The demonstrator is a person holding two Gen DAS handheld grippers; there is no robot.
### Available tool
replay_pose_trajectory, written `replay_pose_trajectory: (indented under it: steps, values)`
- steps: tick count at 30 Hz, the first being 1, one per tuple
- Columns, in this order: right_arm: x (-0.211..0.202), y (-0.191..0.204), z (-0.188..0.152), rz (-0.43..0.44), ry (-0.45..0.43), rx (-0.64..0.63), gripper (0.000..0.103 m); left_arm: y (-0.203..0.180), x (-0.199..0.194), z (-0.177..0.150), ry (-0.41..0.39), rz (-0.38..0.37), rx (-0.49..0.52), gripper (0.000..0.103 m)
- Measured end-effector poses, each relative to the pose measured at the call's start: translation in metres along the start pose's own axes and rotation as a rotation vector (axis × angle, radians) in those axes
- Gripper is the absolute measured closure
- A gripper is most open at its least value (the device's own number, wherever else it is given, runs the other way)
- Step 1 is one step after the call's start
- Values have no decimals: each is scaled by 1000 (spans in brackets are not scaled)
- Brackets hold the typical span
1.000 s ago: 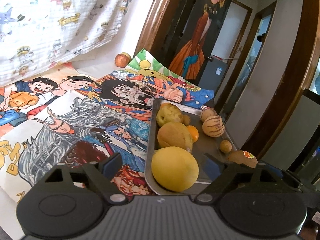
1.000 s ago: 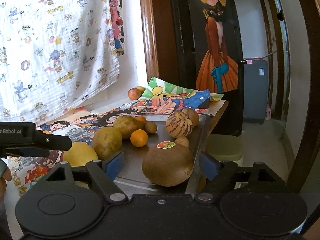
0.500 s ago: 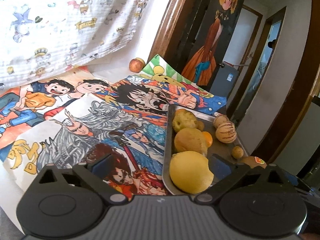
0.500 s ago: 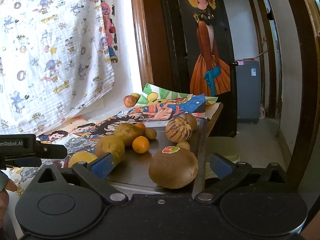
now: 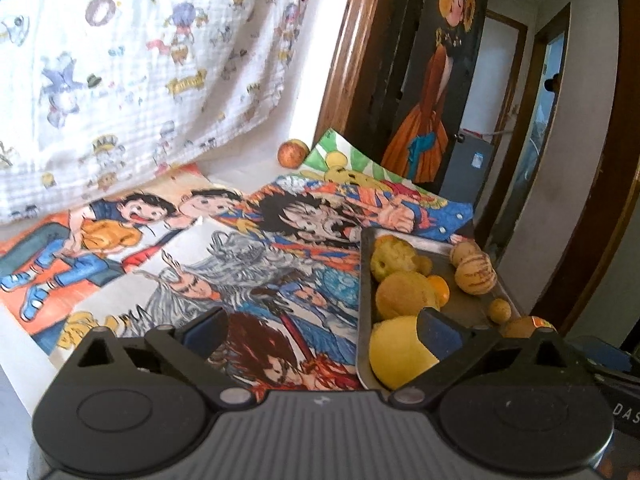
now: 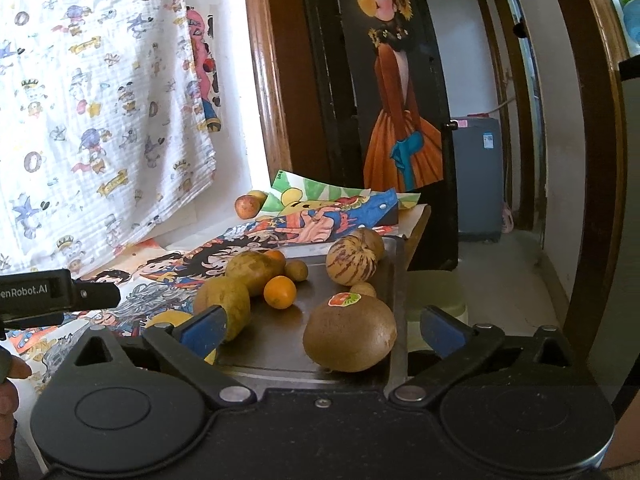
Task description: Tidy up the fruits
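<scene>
A metal tray (image 5: 364, 280) (image 6: 348, 276) holds several fruits: a yellow lemon (image 5: 394, 354), brownish pears (image 6: 224, 300), a small orange (image 6: 280, 292), a striped melon (image 6: 351, 266) and a brown kiwi with a sticker (image 6: 350, 334). A lone apple (image 5: 293, 153) (image 6: 247, 206) lies at the table's far edge by the wall. My left gripper (image 5: 320, 330) is open and empty over the cartoon posters, left of the tray. My right gripper (image 6: 320, 326) is open and empty, with the kiwi close in front between its fingers.
Cartoon posters (image 5: 192, 248) cover the table. A printed white cloth (image 5: 120, 60) hangs behind. A wooden door frame (image 6: 272, 80) and a dark painted panel (image 6: 400, 100) stand at the back. The table's right edge drops to the floor (image 6: 500, 280).
My left gripper has swung left, so the tray has slid to the right of its view. My right gripper has edged closer to the kiwi and shifted slightly right.
</scene>
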State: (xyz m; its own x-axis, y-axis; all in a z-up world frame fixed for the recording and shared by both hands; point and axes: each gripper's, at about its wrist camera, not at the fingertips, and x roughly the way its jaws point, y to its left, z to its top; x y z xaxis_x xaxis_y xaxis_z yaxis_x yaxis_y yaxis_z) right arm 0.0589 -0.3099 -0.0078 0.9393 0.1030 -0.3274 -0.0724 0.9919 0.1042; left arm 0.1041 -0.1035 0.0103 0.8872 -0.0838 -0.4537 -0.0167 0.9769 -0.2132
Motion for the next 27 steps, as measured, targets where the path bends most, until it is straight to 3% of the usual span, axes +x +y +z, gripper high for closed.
replay_pose_trajectory:
  steps: [7, 18, 27]
  values:
    - [-13, 10, -1, 4, 10, -7, 1, 7, -11, 4, -43, 18, 25, 0]
    - [-30, 37, -4, 32, 63, -51, 1, 27, -33, -7, -25, 23, 141, 0]
    - [-40, 52, -12, 52, 89, -77, 1, 45, -46, -17, 0, 13, 139, 0]
